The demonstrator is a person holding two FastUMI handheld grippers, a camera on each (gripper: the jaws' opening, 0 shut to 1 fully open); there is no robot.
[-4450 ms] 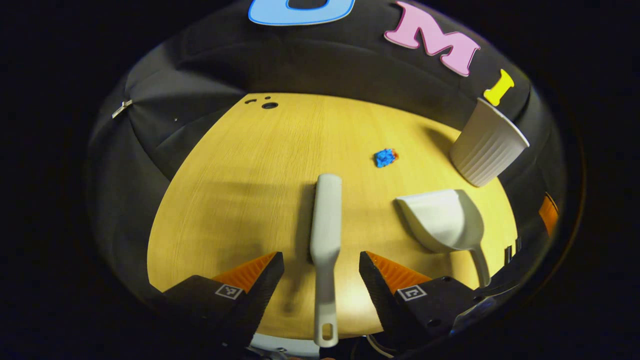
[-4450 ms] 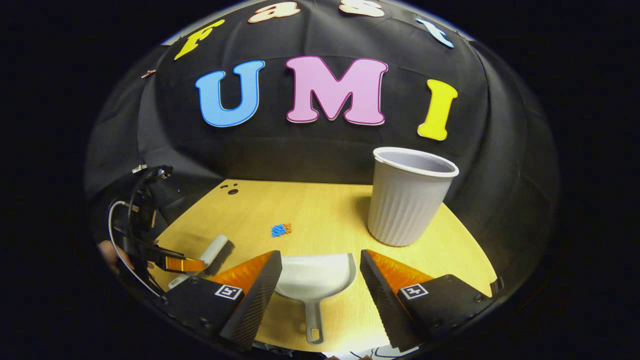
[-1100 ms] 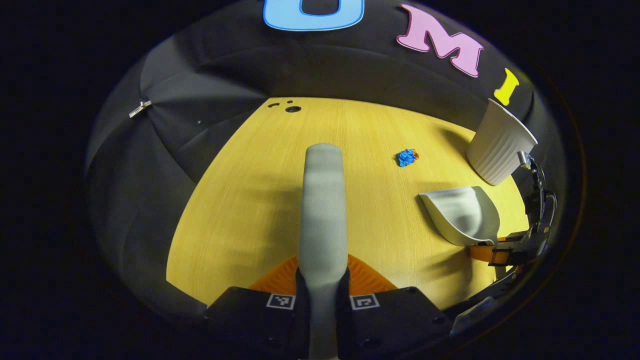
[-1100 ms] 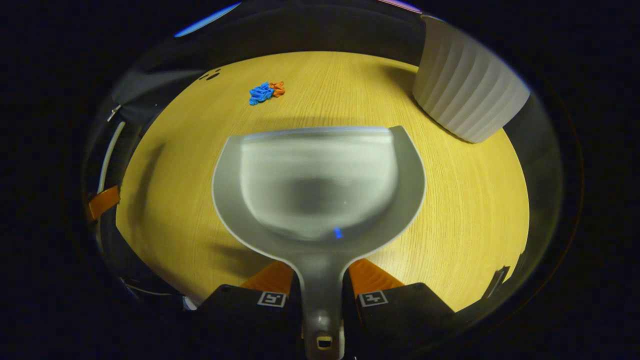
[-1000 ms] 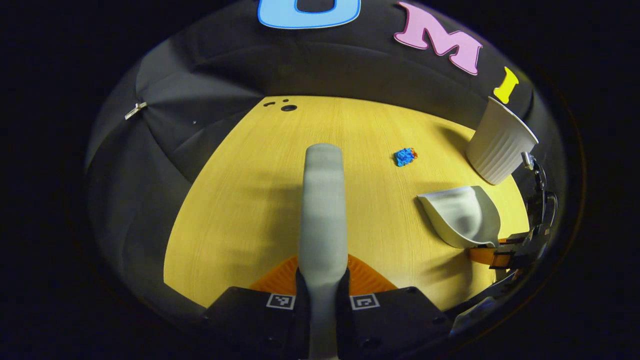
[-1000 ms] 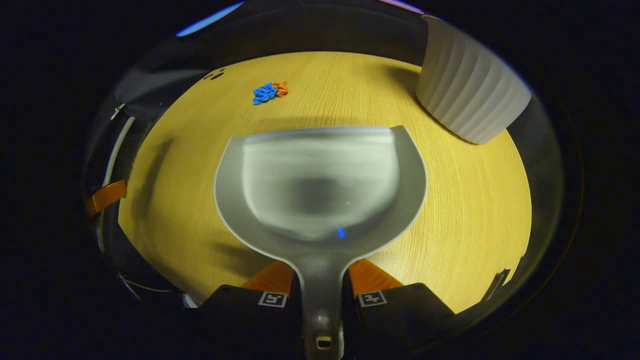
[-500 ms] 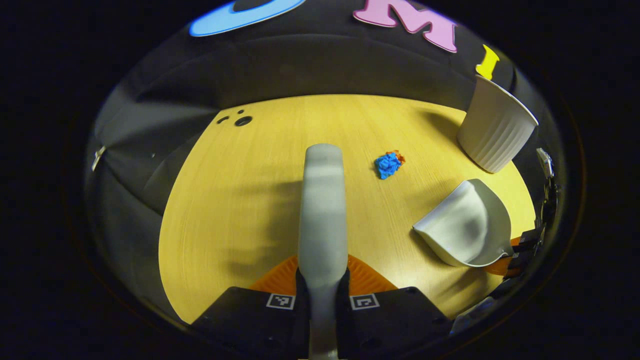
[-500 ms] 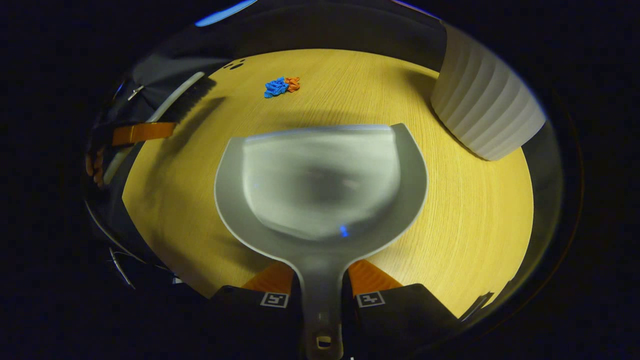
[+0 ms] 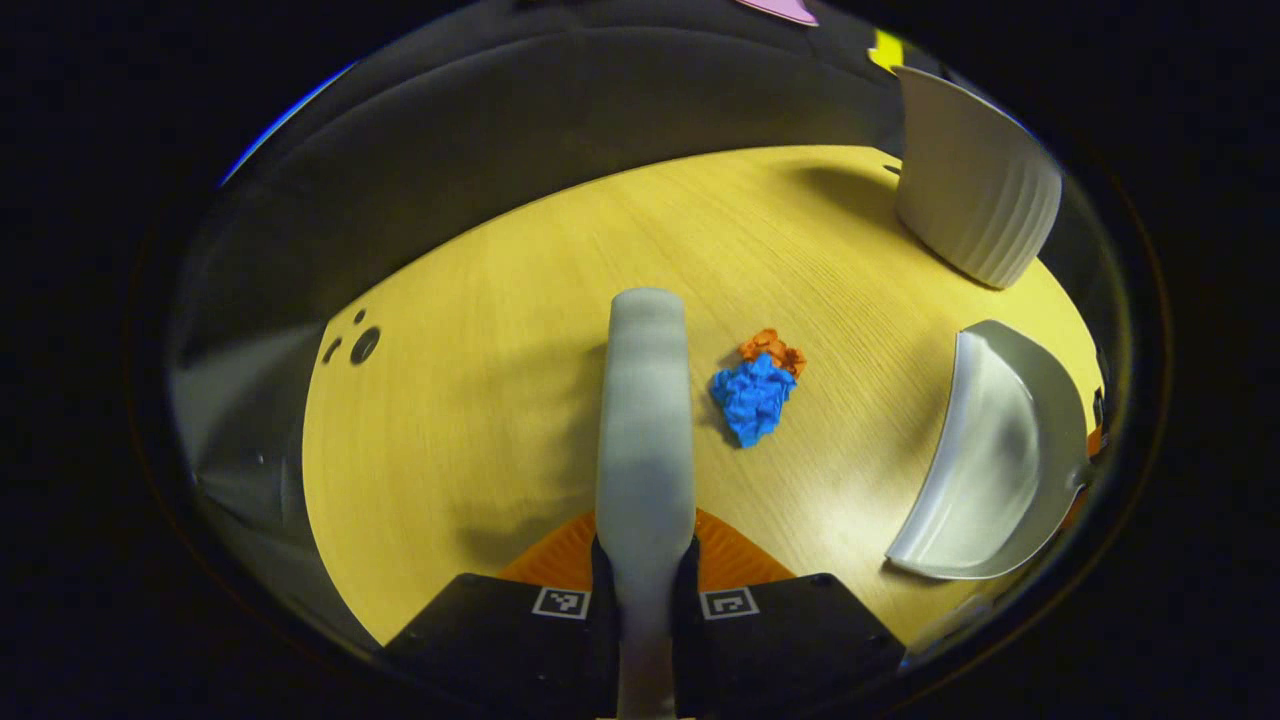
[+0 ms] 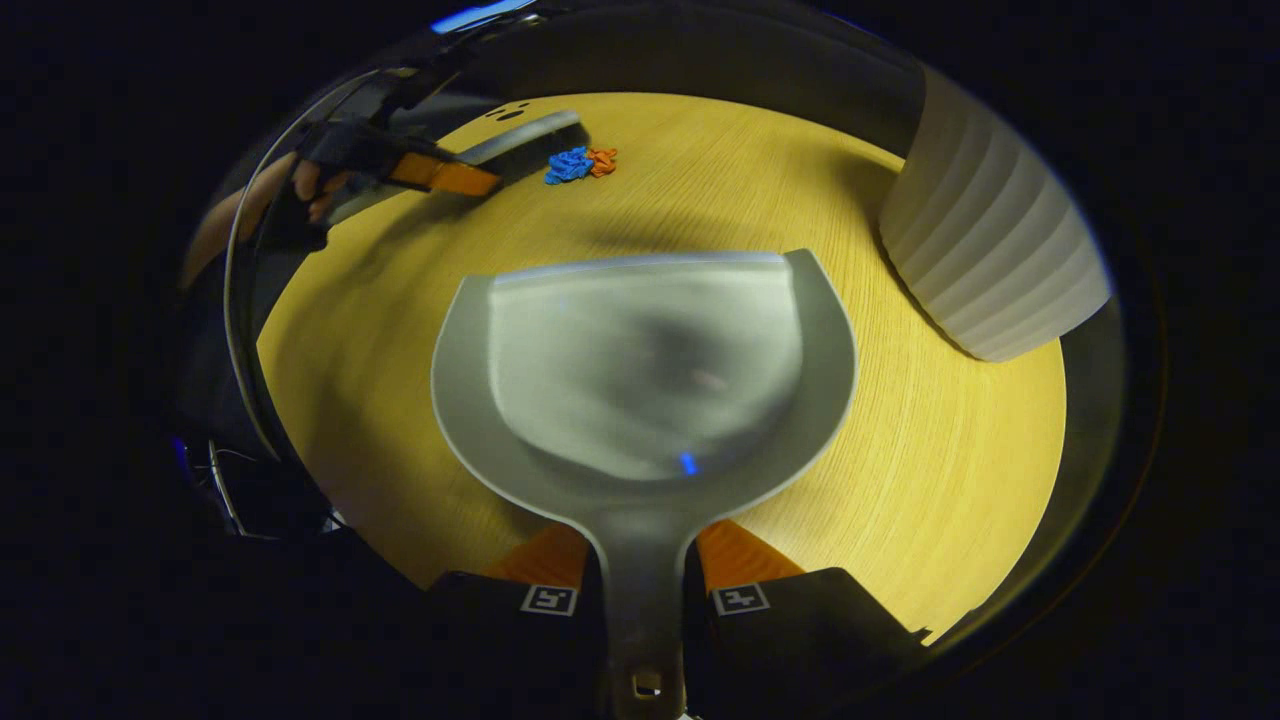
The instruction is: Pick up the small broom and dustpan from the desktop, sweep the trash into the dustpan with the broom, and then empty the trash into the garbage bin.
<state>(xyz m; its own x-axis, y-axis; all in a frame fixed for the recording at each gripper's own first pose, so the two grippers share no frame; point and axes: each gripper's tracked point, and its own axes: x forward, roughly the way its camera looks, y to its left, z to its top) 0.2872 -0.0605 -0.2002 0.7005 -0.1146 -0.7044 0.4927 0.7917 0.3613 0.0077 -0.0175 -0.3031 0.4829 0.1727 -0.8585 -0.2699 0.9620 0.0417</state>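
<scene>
In the left gripper view my left gripper (image 9: 645, 565) is shut on the handle of the small white broom (image 9: 645, 420), which points forward over the wooden desktop (image 9: 480, 400). Crumpled blue and orange trash (image 9: 755, 390) lies just right of the broom's tip. The white dustpan (image 9: 990, 460) hangs at the right, its mouth turned toward the trash. In the right gripper view my right gripper (image 10: 645, 590) is shut on the dustpan (image 10: 645, 370) handle. Far off at the upper left are the broom (image 10: 520, 135), the left gripper (image 10: 440, 175), a hand (image 10: 310, 185) and the trash (image 10: 580, 162).
A ribbed white garbage bin (image 9: 975, 200) stands at the desktop's far right, also seen close on the right in the right gripper view as the bin (image 10: 990, 260). Small dark holes (image 9: 362, 343) mark the desktop's left part. Black cloth walls ring the desk.
Both tools went from lying on the desk to being gripped and lifted. In the last second the broom swung in close beside the trash, and the dustpan turned its mouth toward it.
</scene>
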